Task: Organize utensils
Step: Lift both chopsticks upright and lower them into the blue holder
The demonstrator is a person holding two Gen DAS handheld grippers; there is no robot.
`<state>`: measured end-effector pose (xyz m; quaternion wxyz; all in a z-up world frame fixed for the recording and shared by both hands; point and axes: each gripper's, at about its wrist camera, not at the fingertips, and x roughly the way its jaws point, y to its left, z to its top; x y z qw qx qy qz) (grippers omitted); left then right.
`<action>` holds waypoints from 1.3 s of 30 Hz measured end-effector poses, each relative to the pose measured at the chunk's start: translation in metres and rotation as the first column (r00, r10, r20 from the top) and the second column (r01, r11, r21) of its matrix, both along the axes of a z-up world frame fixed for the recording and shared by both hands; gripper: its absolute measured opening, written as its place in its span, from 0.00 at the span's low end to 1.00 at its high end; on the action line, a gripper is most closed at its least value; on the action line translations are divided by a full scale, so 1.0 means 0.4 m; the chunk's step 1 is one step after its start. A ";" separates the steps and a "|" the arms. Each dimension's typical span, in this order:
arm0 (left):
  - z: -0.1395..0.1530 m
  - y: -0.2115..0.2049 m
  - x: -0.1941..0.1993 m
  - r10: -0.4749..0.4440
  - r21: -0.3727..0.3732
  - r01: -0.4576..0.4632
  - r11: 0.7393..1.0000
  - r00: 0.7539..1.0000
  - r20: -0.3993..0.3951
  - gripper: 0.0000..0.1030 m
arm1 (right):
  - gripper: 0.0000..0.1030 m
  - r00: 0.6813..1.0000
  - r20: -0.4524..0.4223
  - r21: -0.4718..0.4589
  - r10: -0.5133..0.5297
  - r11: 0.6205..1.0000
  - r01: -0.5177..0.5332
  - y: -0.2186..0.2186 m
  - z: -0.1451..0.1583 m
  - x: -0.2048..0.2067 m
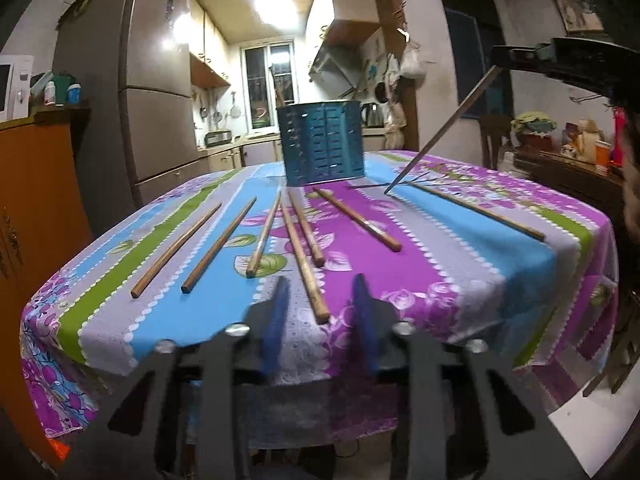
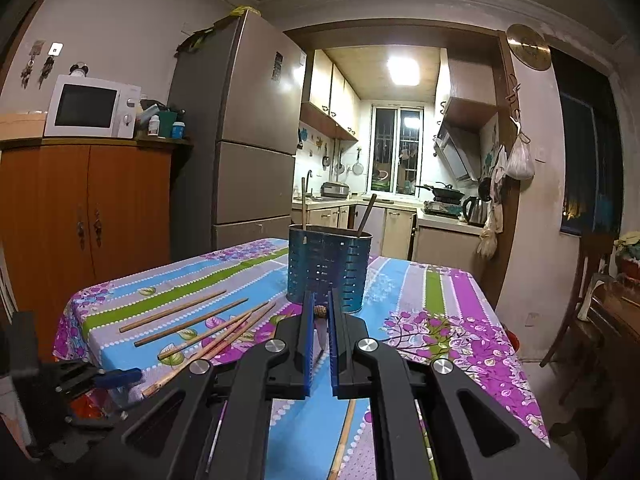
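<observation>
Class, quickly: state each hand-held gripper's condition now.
Left hand-held gripper: open, empty.
Right hand-held gripper: closed on a thin brown wooden chopstick.

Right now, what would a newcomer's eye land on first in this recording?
First the loud purple, blue and green striped tablecloth, with loose wooden chopsticks fanned across its near side. Behind them, mid-table, stands the blue perforated holder, a couple of utensils already poking out of it. Then the right tool, shut on a chopstick held slanted, tip near the cloth, while the left tool hovers open over the loose sticks.
</observation>
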<state>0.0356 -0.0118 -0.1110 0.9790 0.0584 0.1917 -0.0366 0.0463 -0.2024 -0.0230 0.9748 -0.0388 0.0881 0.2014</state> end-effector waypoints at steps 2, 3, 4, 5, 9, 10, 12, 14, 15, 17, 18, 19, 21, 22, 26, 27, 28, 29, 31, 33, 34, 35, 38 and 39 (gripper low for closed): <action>-0.006 0.002 0.006 0.002 -0.005 -0.002 1.000 1.000 -0.002 0.21 | 0.08 1.000 -0.004 0.000 0.003 1.000 -0.003 0.001 -0.002 0.004; -0.006 0.001 0.007 -0.003 -0.005 0.003 1.000 1.000 -0.002 0.18 | 0.08 1.000 -0.006 0.001 0.004 1.000 -0.004 0.002 -0.004 0.005; -0.007 0.001 0.006 -0.004 -0.005 0.004 1.000 1.000 0.000 0.18 | 0.08 1.000 -0.008 0.002 0.005 1.000 -0.005 0.003 -0.006 0.006; -0.007 0.003 0.007 -0.005 -0.010 0.005 1.000 1.000 0.000 0.17 | 0.08 1.000 -0.009 0.002 0.005 1.000 -0.005 0.004 -0.007 0.006; -0.012 0.009 0.005 0.001 -0.020 -0.001 1.000 1.000 0.007 0.08 | 0.08 1.000 -0.008 0.003 0.002 1.000 -0.002 0.005 -0.008 0.006; -0.011 0.011 0.005 0.002 -0.021 -0.002 1.000 1.000 0.008 0.08 | 0.08 1.000 -0.009 0.002 0.000 1.000 0.000 0.004 -0.010 0.006; -0.011 0.011 0.005 0.005 -0.023 -0.005 1.000 1.000 0.008 0.05 | 0.08 1.000 -0.011 0.003 -0.003 1.000 0.003 0.005 -0.015 0.006; -0.010 0.012 0.005 0.004 -0.021 -0.004 1.000 1.000 0.004 0.05 | 0.08 1.000 -0.008 0.002 -0.006 1.000 0.006 0.003 -0.016 0.002; -0.008 0.012 0.006 0.005 -0.021 -0.005 1.000 1.000 0.003 0.05 | 0.08 1.000 -0.004 0.002 -0.008 1.000 0.008 0.003 -0.016 0.000; -0.005 0.014 0.005 0.009 -0.016 -0.009 1.000 1.000 0.005 0.05 | 0.08 1.000 0.005 0.000 -0.010 1.000 0.010 0.002 -0.013 -0.003; 0.002 0.017 0.001 0.013 -0.013 -0.013 1.000 1.000 0.013 0.05 | 0.07 1.000 0.009 -0.002 -0.011 1.000 0.011 0.002 -0.011 -0.004; 0.010 0.019 -0.004 0.015 -0.011 -0.015 1.000 1.000 0.021 0.05 | 0.08 1.000 0.011 -0.002 -0.011 1.000 0.011 0.002 -0.010 -0.005; 0.032 0.022 -0.015 0.019 -0.003 -0.019 1.000 0.999 0.043 0.05 | 0.08 1.000 0.020 -0.002 -0.011 1.000 0.011 0.002 -0.007 -0.010; 0.045 0.022 -0.019 0.022 0.004 -0.022 1.000 0.998 0.059 0.05 | 0.08 1.000 0.025 -0.003 -0.010 1.000 0.010 0.002 -0.002 -0.013; 0.119 0.023 -0.037 0.026 0.034 -0.031 0.999 0.989 0.143 0.05 | 0.07 0.999 0.054 -0.004 -0.008 1.000 0.009 -0.001 0.022 -0.024; 0.137 0.024 -0.037 0.024 0.034 -0.029 0.999 0.987 0.158 0.05 | 0.07 0.998 0.061 -0.003 -0.008 1.000 0.009 -0.003 0.030 -0.025; 0.154 0.026 -0.034 0.022 0.031 -0.028 0.999 0.985 0.171 0.05 | 0.07 0.998 0.066 -0.002 -0.008 1.000 0.009 -0.005 0.036 -0.025; 0.169 0.026 -0.029 0.019 0.030 -0.025 0.999 0.983 0.181 0.05 | 0.07 0.997 0.071 0.000 -0.007 1.000 0.007 -0.007 0.043 -0.024; 0.211 0.023 -0.010 0.006 0.035 -0.014 0.999 0.977 0.214 0.05 | 0.08 0.997 0.078 0.003 -0.003 1.000 0.003 -0.013 0.060 -0.020; 0.244 0.025 0.007 -0.012 0.032 0.004 0.999 0.973 0.232 0.05 | 0.07 0.997 0.082 0.002 0.004 1.000 -0.004 -0.015 0.076 -0.012; 0.260 0.025 0.019 -0.019 0.031 0.012 0.999 0.972 0.236 0.05 | 0.07 0.997 0.079 0.002 0.008 1.000 -0.008 -0.016 0.084 -0.005; 0.280 0.024 0.036 -0.031 0.035 0.023 0.999 0.969 0.244 0.05 | 0.07 0.997 0.076 0.001 0.012 1.000 -0.012 -0.016 0.091 0.004; 0.322 0.031 0.090 -0.050 0.016 0.048 0.999 0.970 0.236 0.05 | 0.07 0.998 0.064 0.006 0.018 1.000 -0.019 -0.018 0.108 0.037; 0.332 0.036 0.104 -0.053 0.008 0.052 0.999 0.971 0.233 0.05 | 0.07 0.998 0.061 0.006 0.019 1.000 -0.020 -0.017 0.113 0.046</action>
